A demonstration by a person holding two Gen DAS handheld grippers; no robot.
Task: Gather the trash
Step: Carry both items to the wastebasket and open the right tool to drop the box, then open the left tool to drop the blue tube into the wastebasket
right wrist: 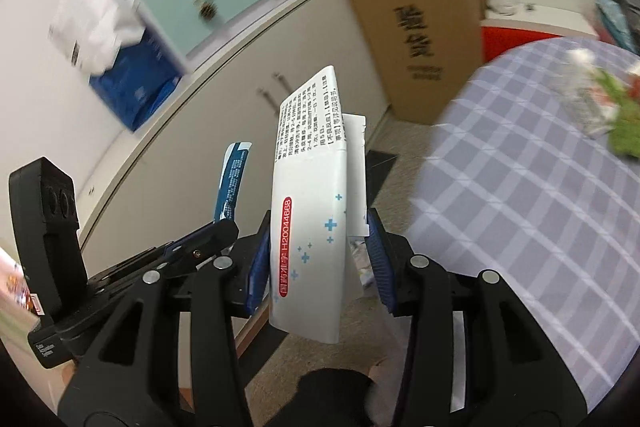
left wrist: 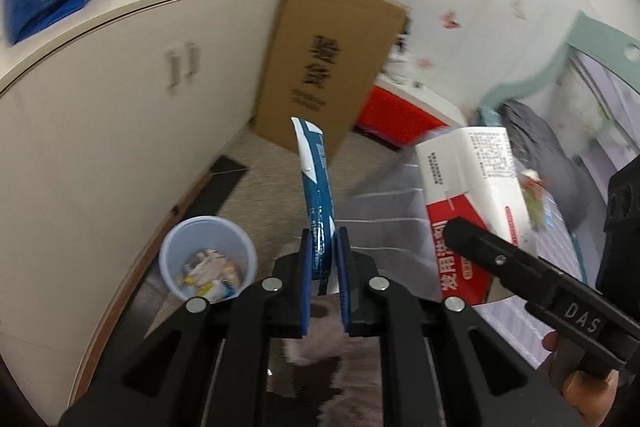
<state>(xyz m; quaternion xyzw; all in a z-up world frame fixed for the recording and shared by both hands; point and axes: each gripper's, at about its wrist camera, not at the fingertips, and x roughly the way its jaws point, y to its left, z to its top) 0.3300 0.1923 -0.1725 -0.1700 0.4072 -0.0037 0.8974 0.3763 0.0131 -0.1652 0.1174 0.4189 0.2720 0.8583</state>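
Observation:
My left gripper is shut on a flat blue and white wrapper that sticks up between its pads. Below and to its left, on the floor, stands a pale blue bin with several scraps of trash inside. My right gripper is shut on a white medicine box with red label and blue crosses, held upright. The same box shows in the left wrist view, at the right, with the right gripper's finger across it. In the right wrist view the left gripper and its wrapper are at the left.
A cream cabinet curves along the left. A tall cardboard box leans against it, with a red object behind. A bed with lilac checked cloth fills the right, with a plastic packet on it. A hand holds the right gripper's handle.

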